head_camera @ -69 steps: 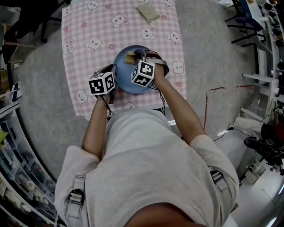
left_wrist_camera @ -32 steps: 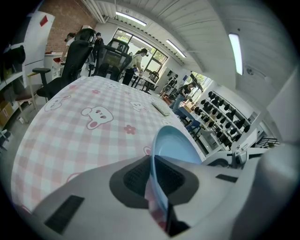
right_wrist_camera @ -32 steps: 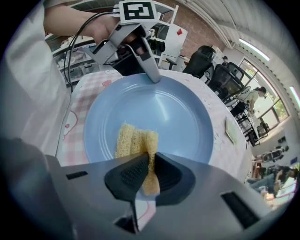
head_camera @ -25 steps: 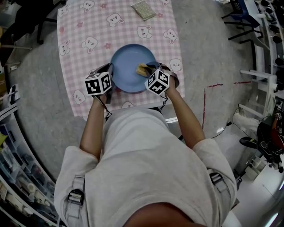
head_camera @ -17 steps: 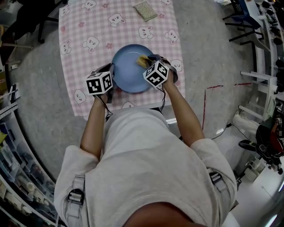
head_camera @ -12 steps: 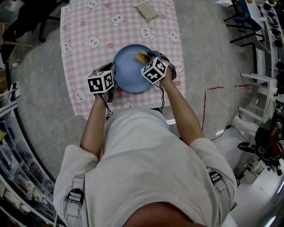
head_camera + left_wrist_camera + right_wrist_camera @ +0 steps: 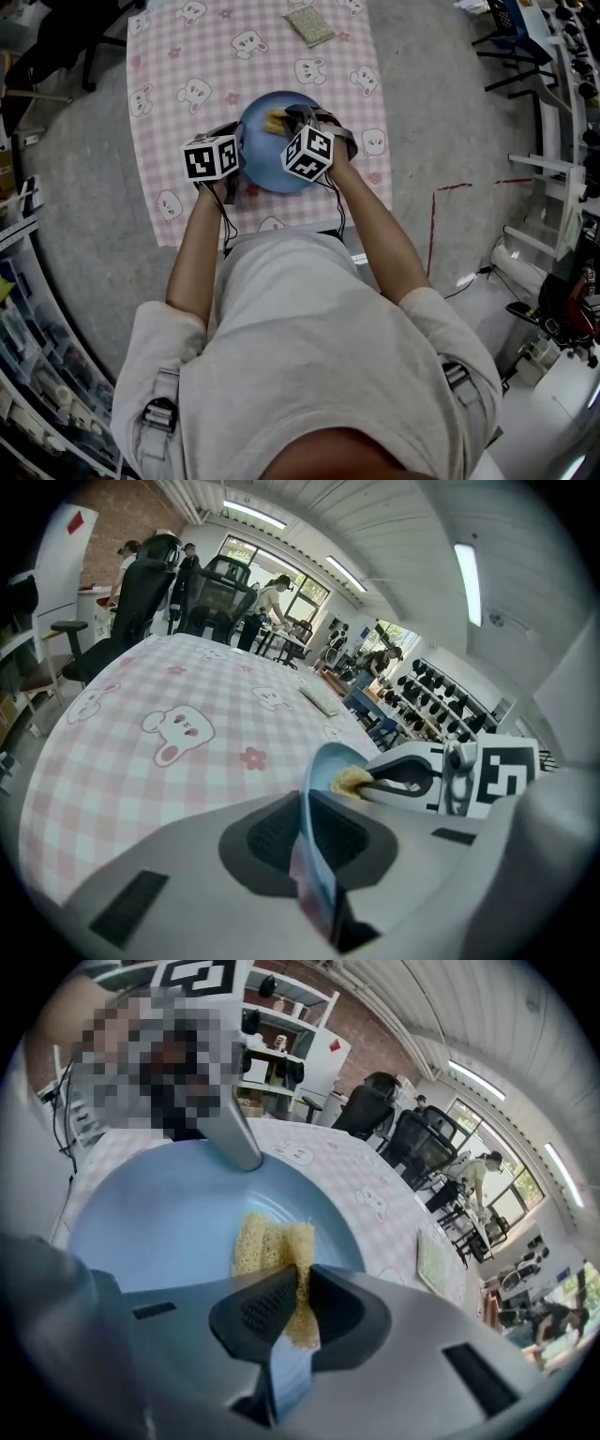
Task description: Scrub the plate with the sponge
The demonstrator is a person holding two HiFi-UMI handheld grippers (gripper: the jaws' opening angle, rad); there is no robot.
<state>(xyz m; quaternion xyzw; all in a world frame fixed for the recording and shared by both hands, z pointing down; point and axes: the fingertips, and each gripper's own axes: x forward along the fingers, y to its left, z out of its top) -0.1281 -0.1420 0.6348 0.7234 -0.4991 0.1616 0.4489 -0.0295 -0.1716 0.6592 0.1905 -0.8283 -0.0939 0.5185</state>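
Head view, centre-upper frame: a round blue plate sits over a pink checked tablecloth printed with white rabbits.

- The left gripper is at the plate's left rim, and its marker cube lies just left of the plate.
- The right gripper reaches in from the lower right, over the plate's upper part.
- A yellow, coarse-textured sponge shows at its tips, against the blue surface.

Left gripper view, lower centre: the left gripper has its jaws pressed onto the plate.

- The thin blue rim runs edge-on between the two dark pads and curves up past them.
- Past the rim, at centre right, the sponge pokes out from the right gripper.
- The tablecloth fills the left half.

Right gripper view, lower centre: the right gripper is pinching the sponge.

- The sponge is folded and squeezed between the pads, and its free end lies on the plate.
- At upper centre, a grey jaw of the left gripper comes over the plate's far rim.

A second pad, flat, rectangular and greenish, lies on the cloth at top centre of the head view. It is well apart from the plate, and it also shows at the right edge of the right gripper view.
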